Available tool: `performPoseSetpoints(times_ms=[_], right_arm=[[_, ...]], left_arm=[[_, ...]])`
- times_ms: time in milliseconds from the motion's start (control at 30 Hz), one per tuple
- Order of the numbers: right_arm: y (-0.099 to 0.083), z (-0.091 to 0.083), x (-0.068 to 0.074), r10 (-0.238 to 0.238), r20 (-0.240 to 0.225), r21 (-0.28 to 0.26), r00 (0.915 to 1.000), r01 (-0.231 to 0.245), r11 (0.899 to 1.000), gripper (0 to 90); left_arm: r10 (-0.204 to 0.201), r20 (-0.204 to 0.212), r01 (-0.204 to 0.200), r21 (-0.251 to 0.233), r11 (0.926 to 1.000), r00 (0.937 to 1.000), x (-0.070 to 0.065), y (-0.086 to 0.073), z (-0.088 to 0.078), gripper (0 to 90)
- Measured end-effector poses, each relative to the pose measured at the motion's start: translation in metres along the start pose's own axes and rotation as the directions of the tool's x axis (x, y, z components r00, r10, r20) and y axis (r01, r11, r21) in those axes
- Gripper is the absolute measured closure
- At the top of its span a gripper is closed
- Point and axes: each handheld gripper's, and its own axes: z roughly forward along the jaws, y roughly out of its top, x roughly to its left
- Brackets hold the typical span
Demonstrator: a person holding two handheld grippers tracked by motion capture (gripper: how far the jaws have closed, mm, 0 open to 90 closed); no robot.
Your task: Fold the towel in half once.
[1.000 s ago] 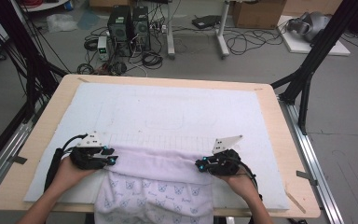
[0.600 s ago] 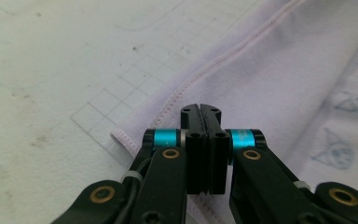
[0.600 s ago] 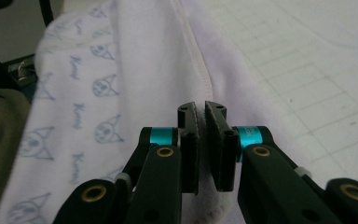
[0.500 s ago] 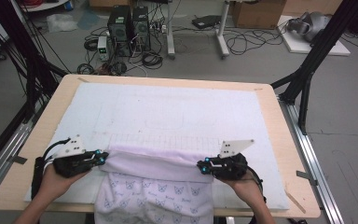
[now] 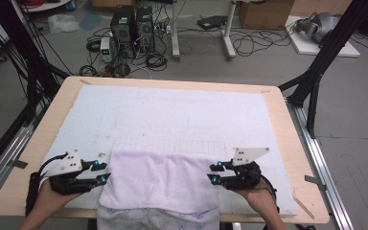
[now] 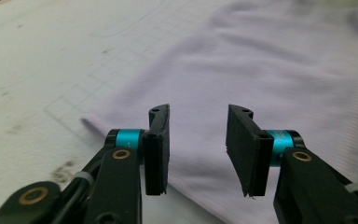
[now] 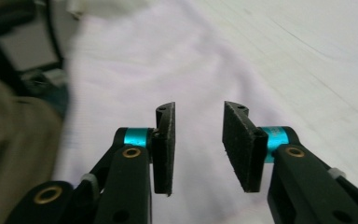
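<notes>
Lying flat: soft lilac cloth (image 5: 160, 179), rectangular, on white mat (image 5: 172, 110).

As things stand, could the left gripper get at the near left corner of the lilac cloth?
Probably yes: the left gripper sits open right beside the lilac cloth, and nothing lies between its fingers and that edge.

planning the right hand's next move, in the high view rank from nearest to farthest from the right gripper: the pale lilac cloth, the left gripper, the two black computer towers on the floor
1. Pale lilac cloth: directly beside the right gripper, at the table's near edge.
2. Left gripper: across the cloth, at its opposite side.
3. Two black computer towers: on the floor beyond the table's far edge.
</notes>
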Motion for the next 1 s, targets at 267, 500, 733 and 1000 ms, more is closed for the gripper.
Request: performPoseSetpoints(times_ms=[267, 500, 733, 1000], right_arm=[[-0.008, 0.029, -0.044, 0.025, 0.121, 0.117, 0.9923, -0.039, 0.992, 46.0], [-0.018, 0.041, -0.053, 0.038, 0.099, 0.154, 0.9944, -0.053, 0.987, 43.8], [-0.022, 0.042, -0.05, 0.021, 0.104, 0.128, 0.9944, -0.034, 0.991, 60.2], [-0.02, 0.043, -0.048, 0.034, 0.045, 0.139, 0.9984, -0.04, 0.989, 82.1]], left_arm=[[-0.066, -0.085, 0.073, 0.089, 0.9933, 0.9942, 0.037, 0.001, 0.046, 47.9], [-0.093, -0.054, 0.1, 0.136, 0.9856, 0.9941, 0.049, -0.004, 0.062, 45.3], [-0.1, -0.05, 0.105, 0.13, 0.9859, 0.9938, 0.048, -0.004, 0.063, 53.6], [-0.065, -0.015, 0.066, 0.137, 0.9884, 0.9978, 0.04, 0.0, 0.065, 83.4]])
